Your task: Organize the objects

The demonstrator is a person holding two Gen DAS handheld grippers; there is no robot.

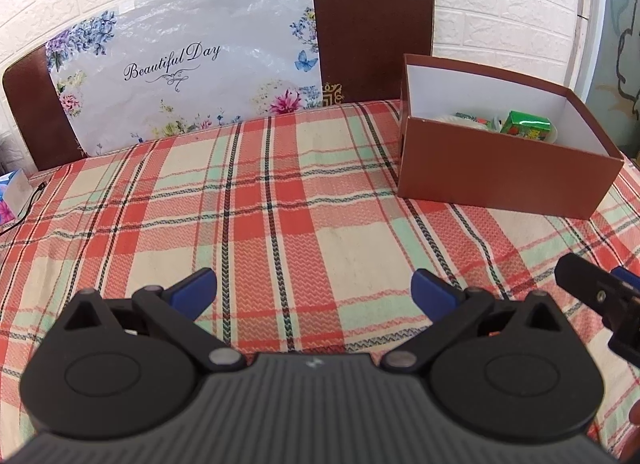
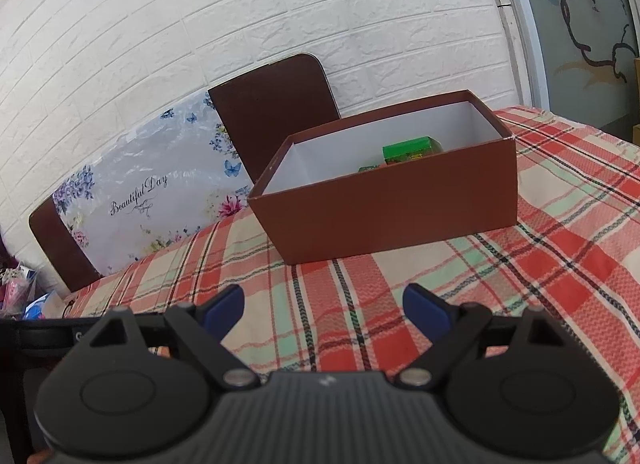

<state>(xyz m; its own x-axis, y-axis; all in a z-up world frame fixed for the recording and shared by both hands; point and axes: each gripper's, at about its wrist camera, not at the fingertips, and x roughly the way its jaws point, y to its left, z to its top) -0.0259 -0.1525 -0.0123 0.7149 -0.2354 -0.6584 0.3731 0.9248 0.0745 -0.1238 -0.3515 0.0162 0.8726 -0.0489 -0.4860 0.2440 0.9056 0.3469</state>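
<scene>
Blue-padded and black-framed, the left gripper hovers low over the cloth with its fingers spread wide and nothing between them. The right gripper is likewise spread apart and empty; its black body also shows at the right edge of the left wrist view, just beside the left one.

Under both lies the red, cream and mint plaid woven tablecloth, bare of loose items in the stretch nearest the grippers.

Farther on, toward the right, stands the open brown cardboard box with a white lining, upright on the cloth. Inside it sits a small green printed carton, with what looks like a white dish and some other small things beside it, too hidden by the wall to name.

The box looks light and fairly stiff, but its thin walls would probably flex or crease under a hard squeeze. A pinch over the top rim of a long wall, or one gripper on each short end, seems the safest hold. The green carton appears light and crushable, best taken across its flat sides. The dish, if ceramic, would be slippery and fragile.

Behind the table, a dark brown board and a floral plastic sheet lettered "Beautiful Day" lean on the white brick-pattern wall.
</scene>
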